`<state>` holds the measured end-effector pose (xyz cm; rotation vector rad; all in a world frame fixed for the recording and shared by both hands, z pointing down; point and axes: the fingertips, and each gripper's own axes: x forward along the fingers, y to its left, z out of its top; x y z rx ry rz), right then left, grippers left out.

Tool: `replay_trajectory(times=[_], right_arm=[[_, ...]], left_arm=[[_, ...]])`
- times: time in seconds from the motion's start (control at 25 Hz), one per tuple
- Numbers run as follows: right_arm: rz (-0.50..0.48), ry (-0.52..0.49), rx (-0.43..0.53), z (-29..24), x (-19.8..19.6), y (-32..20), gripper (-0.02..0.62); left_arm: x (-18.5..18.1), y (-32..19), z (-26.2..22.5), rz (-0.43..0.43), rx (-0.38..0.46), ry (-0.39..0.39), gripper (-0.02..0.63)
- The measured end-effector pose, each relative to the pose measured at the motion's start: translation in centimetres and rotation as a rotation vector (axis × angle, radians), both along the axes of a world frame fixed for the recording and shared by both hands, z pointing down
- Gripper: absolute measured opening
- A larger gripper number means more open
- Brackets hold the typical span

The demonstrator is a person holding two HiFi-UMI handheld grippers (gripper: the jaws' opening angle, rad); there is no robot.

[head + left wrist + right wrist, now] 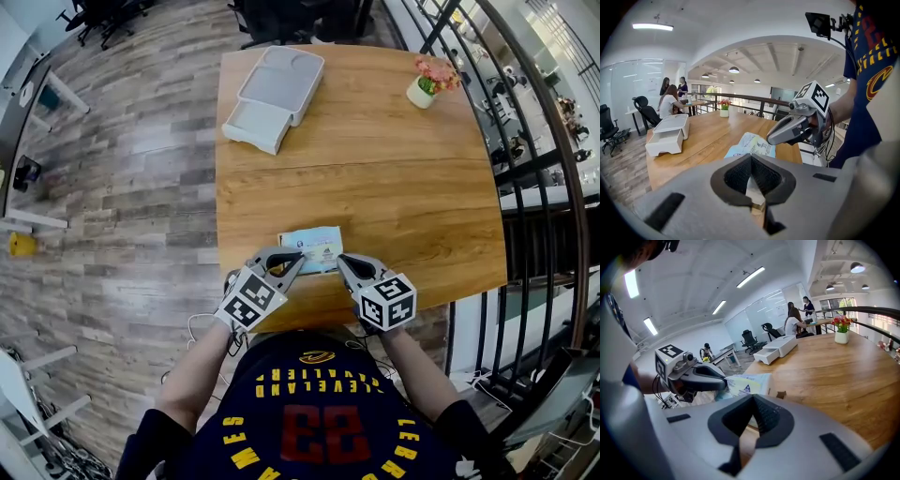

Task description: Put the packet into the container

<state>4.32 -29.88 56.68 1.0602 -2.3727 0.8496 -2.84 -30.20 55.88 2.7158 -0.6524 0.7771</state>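
At the lower middle of the head view, the packet (312, 247) lies flat on the table (412, 187), close to its near edge. Both grippers sit right at that side of it. The left gripper (296, 258) has its jaws pressed together, and so has the right gripper (341, 262). Neither shows a clear hold, though a pale sliver shows through the left one's hollow. From where I stand, the worry is a nudge: closed tips could shove the thin packet off the near edge. The container (277, 82) sits well apart at the upper left, so a mere corner pinch might slip on that long carry.
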Motion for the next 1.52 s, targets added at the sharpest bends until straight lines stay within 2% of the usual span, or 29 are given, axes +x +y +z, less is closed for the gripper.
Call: replay_trajectory(times=[0.52,1.52], right_arm=[[-0.015,0.054,-0.027,2.6,0.1,0.0,0.011],[-0.11,0.189,-0.037,6.3,-0.3,0.6,0.011]], left_arm=[[0.1,0.3,3.2,-0.004,-0.039,-0.051,0.006],[0.4,1.3,5.8,0.06,0.043,-0.141,0.006]])
